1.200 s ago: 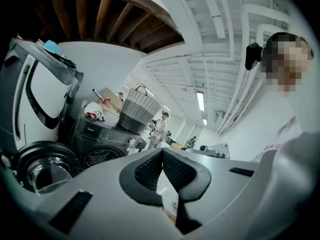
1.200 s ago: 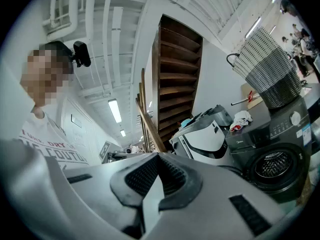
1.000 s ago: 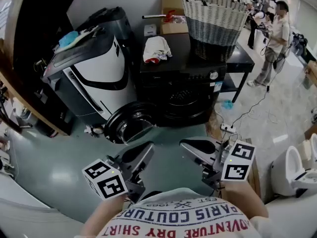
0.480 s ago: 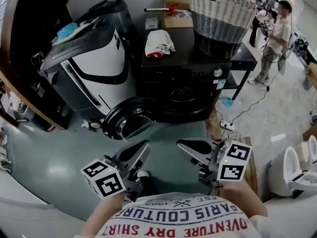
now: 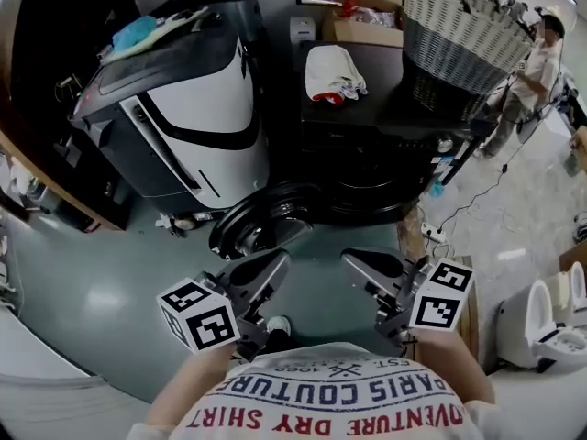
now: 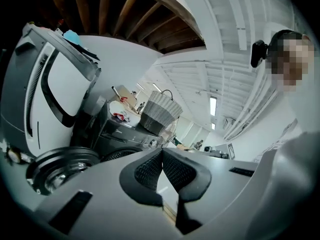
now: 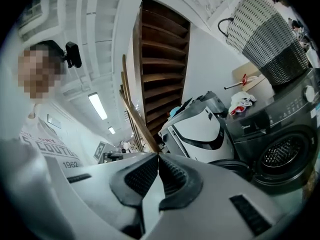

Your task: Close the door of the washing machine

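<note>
Standing before the black front-loading washing machine (image 5: 376, 168), we hold both grippers low and close to our body, with its round door (image 5: 252, 229) swung wide open to the left of the drum mouth. The left gripper (image 5: 266, 271) has its jaws pressed together with nothing between the ribbed pads. The right gripper (image 5: 365, 266) is likewise closed on nothing.

The door lies just ahead of the left gripper's tips and a little to their left, near but not touching. The right gripper points more toward the machine's front, further from the door. We judge the left gripper the better placed to push. The door would have to swing to the right and away from us, about a hinge that seems to sit at the left edge of the opening.

From the head view the machine's front is dark and the drum mouth is hard to make out. The right gripper view shows the perforated drum (image 7: 282, 154) plainly, open and unobstructed. The left gripper view shows the door's glass bowl and ring (image 6: 60, 166) low at left. A wicker basket (image 5: 463, 39) and a folded cloth (image 5: 335, 71) rest on the machine's top, clear of the door's path.
</note>
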